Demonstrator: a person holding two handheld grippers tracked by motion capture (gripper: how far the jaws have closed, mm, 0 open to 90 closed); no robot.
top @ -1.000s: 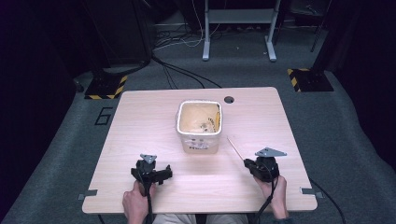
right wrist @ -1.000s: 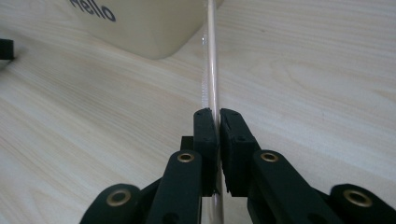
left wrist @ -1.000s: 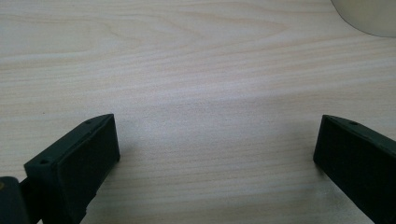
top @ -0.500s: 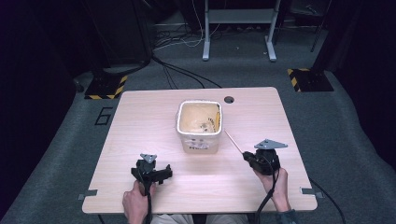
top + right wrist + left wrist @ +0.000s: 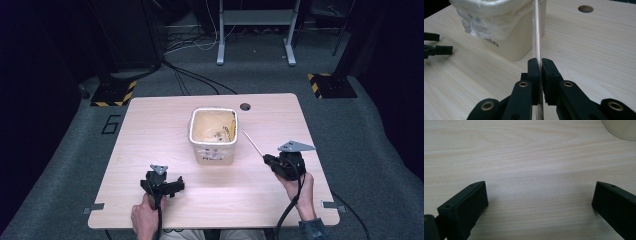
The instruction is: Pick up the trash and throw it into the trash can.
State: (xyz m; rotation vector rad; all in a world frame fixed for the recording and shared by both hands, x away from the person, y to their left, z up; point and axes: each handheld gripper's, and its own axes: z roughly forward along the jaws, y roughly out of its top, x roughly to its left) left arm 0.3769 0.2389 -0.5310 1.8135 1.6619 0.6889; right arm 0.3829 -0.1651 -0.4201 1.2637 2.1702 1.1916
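So the right gripper (image 5: pixel 538 65) has its jaws pressed together on a thin wooden stick (image 5: pixel 536 32), pinching it near its lower end. In the right gripper view the stick runs up from between the jaws to the near rim of the bin (image 5: pixel 506 27), a cream tub lined with a clear plastic bag (image 5: pixel 477 23). In the high view the stick (image 5: pixel 252 144) slants from the right gripper (image 5: pixel 272 162) up toward the bin's (image 5: pixel 214 150) right corner, its far tip just beside the rim and not over the opening yet.

Progress, as a judgement: pickup is done, the stick is off the surface (image 5: pixel 150 130) and held. What is left is carrying the tip over the rim, lowering or tipping it into the bin, and letting go. There are already some yellowish bits inside the bin, too small to tell what they are. Roughly midway.

Pose: the right hand (image 5: pixel 297 187) sits to the right of the bin and nearer the person, with the gripper raised off the surface and pointing at the bin's right side. The left hand (image 5: pixel 146 217) is in front of the bin and to its left, well apart from it, low at the surface. The left gripper (image 5: pixel 162 184) is idle, jaws spread wide with bare wood between them in the left gripper view; a curve of the bin (image 5: pixel 621 130) shows at the top right there. The round cable hole (image 5: pixel 245 106) lies behind the bin.
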